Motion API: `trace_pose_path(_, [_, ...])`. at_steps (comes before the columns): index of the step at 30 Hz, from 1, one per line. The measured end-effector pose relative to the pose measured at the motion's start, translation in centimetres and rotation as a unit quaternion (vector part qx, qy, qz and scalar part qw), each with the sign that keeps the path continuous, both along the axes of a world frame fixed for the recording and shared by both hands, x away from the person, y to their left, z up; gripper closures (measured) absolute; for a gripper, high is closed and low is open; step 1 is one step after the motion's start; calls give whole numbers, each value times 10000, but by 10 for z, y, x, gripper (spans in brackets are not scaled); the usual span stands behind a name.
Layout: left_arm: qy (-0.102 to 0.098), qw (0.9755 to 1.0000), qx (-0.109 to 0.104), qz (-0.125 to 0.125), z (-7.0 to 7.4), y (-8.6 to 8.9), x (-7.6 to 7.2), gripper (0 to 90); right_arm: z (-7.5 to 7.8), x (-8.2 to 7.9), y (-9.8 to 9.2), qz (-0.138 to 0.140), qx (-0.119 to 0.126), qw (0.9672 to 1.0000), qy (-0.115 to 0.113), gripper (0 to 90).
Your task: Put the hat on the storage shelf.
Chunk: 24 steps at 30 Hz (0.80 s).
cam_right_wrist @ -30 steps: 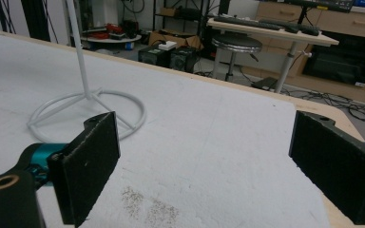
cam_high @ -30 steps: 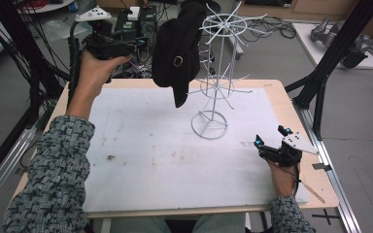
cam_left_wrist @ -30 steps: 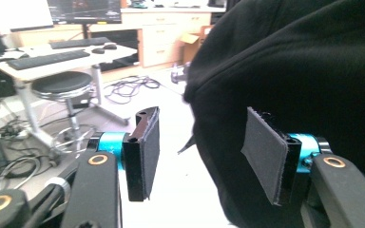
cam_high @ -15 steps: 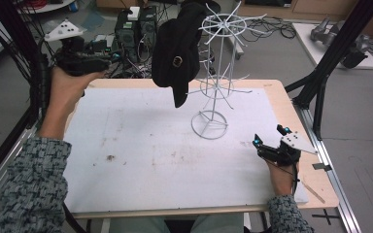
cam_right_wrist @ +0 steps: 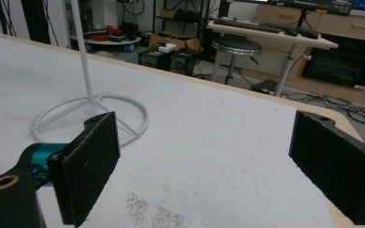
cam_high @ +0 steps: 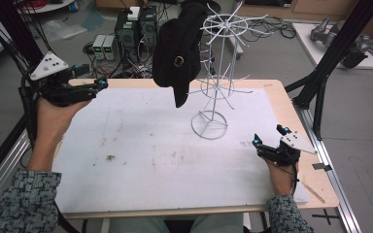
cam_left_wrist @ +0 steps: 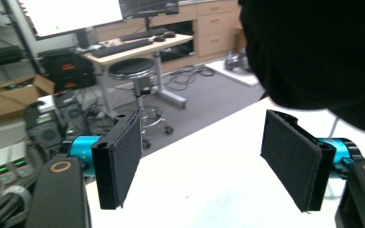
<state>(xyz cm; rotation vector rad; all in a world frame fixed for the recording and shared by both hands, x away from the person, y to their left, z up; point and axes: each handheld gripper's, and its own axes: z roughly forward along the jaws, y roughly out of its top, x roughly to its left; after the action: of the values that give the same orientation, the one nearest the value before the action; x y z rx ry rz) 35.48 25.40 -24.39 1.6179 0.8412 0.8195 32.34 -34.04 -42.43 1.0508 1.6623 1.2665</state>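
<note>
Cap (cam_high: 176,58): black, hanging on the white wire stand (cam_high: 217,82) in the upper middle of the high view, its upper end up among the top spokes. Its long axis runs close to vertical, slightly tilted, and it narrows to a point that aims down at the table. A small round metal ring or emblem shows on the face turned to the camera.
Cap in the left gripper view: a large dark mass (cam_left_wrist: 313,52) in the upper right of the frame, above and beyond the right-hand jaw; no detail can be made out on it.
Wire stand: thin upright pole with a spoked ring at the top, shorter arms lower down, and a round wire base resting on the white table (cam_high: 141,160) a little right of centre. In the right gripper view the base and pole (cam_right_wrist: 88,104) sit at the left of the frame.
Left gripper (cam_high: 94,86): at the upper left of the high view, over the table's far left corner, held in a hand. Its jaws are spread wide with nothing between them.
Right gripper (cam_high: 269,141): at the lower right of the high view, low over the table near its right edge, well apart from the stand. Its jaws are also spread wide and hold nothing.
Table surface: white, with faint dark specks and smudges near the middle.
</note>
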Motion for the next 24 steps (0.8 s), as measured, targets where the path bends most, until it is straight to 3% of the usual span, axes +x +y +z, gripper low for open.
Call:
trace_pose_path(9, [-36,9998,-26,206,-41,8,-18,301,0,0,-1,-15,57,10000,0,89])
trace_pose_path(15, [44,9993,-179,338,-75,16,-25,300,0,0,-1,-9,59,10000,-3,89])
trace_pose_path(24, [254,9982,-281,463,-114,21,-31,288,0,1,-1,3,41,10000,-7,89])
